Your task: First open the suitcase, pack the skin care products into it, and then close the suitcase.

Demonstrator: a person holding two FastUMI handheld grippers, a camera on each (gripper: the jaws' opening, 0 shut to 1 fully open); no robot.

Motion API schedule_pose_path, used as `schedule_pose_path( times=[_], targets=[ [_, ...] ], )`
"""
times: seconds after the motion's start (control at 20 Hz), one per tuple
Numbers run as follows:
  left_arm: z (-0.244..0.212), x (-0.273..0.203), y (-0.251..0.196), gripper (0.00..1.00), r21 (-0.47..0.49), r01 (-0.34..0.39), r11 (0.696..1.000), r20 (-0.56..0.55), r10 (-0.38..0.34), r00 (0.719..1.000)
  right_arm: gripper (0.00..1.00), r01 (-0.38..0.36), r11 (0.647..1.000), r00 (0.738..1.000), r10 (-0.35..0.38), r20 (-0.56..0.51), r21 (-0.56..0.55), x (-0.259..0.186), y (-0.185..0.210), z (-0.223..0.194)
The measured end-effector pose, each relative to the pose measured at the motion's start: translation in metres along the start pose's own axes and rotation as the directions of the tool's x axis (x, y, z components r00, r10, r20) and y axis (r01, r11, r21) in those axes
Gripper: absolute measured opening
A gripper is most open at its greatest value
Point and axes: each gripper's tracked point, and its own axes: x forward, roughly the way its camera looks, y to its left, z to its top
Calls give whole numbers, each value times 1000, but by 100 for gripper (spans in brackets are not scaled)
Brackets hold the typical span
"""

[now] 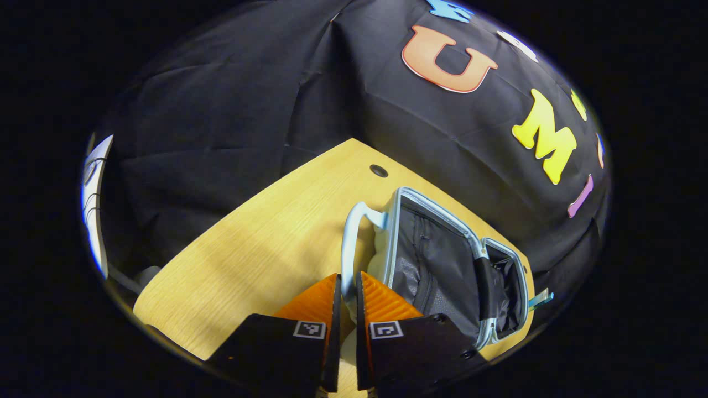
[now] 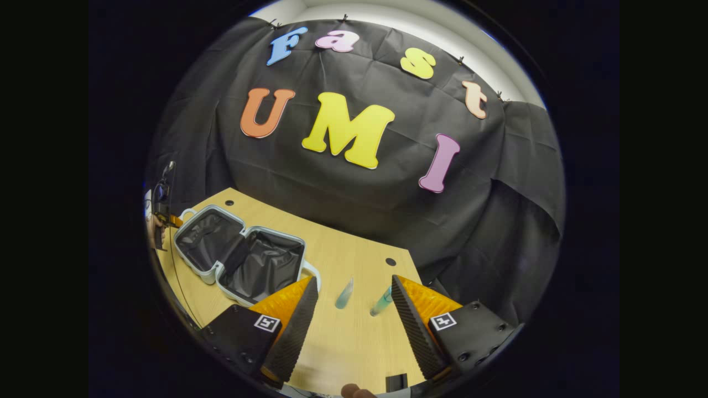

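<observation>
The pale blue suitcase (image 1: pixel 442 260) lies open on the wooden table (image 1: pixel 265 243), showing its dark lining. My left gripper (image 1: pixel 347 281) is shut on the suitcase's looped handle (image 1: pixel 349 237), which runs down between the two fingers. In the right gripper view the same open suitcase (image 2: pixel 238 254) sits at the table's left end, with the left gripper (image 2: pixel 163 207) and a hand at its far side. Two translucent blue-green tubes (image 2: pixel 344 293) (image 2: pixel 381 301) lie on the table just ahead of my right gripper (image 2: pixel 354 279), which is open with nothing between its fingers.
The black cloth wall rises close behind the table (image 2: pixel 354 342). A round cable hole (image 2: pixel 390 261) sits near the table's back edge, another (image 1: pixel 379 170) beyond the suitcase. One tube's end (image 1: pixel 539 299) pokes out past the suitcase's far side. A small dark object (image 2: pixel 396 381) lies at the near edge.
</observation>
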Motion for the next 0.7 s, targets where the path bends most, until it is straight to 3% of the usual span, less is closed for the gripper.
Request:
schedule_pose_path(
  times=[0.15,0.3,0.35,0.4,0.45,0.5,0.7],
  targets=[
    [18,-17,-7,26,-30,15,999,34,-14,999,80,-6,1000,1000,6,0,17,-2,-5,-4],
    [31,-39,-25,41,13,18,1000,92,-19,996,80,-15,999,1000,15,-5,39,0,-14,-12],
    [35,-51,-38,41,38,25,999,107,-29,994,80,-21,999,1000,22,-9,47,1,-17,-15],
    [37,-61,-52,62,69,24,997,119,-32,992,80,-29,998,1000,29,-8,56,1,-22,-16],
    [36,-68,-69,67,107,23,994,133,-37,990,80,-34,998,999,34,0,60,2,-28,-17],
    [33,-76,-88,85,147,25,989,140,-46,989,80,-37,998,999,36,7,60,4,-35,-20],
    [10,-105,-181,94,306,25,952,159,-77,984,80,-51,995,999,51,1,91,13,-65,-35]
  ],
)
